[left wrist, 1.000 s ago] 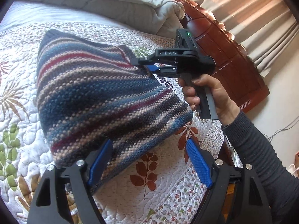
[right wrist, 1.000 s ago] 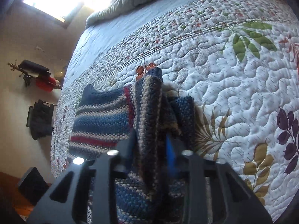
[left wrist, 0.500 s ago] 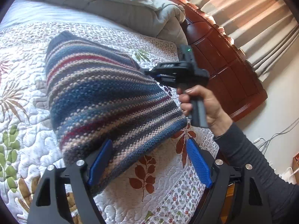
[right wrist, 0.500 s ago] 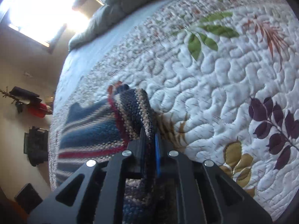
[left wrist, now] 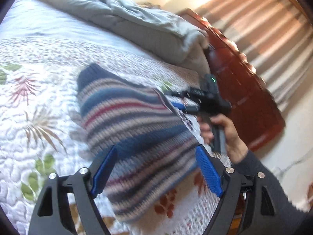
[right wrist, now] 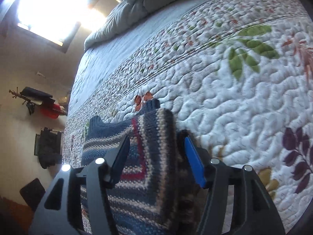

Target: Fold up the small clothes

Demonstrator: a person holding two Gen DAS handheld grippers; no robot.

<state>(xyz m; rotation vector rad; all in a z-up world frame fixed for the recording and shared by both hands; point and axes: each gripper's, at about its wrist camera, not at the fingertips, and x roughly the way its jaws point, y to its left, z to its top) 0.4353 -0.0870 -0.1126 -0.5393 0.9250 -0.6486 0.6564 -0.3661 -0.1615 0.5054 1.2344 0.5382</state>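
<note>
1. While the blue, red and cream striped knitted garment (left wrist: 135, 135) lay on the floral quilted bedspread (left wrist: 35, 117), the right gripper (right wrist: 156, 154) had just been opening, its jaws loose around a fold.
2. The left gripper (left wrist: 156, 168) stood wide open over the near edge, gripping nothing.

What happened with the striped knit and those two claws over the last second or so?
The right claw, pinched shut on a fold of the striped knit half a second ago, has just been opening; the fold sits loose between its pads. The left claw has slid so more of the knit lies between its fingers. It stays wide open, gripping nothing, and the knit is still on the quilt.
</note>
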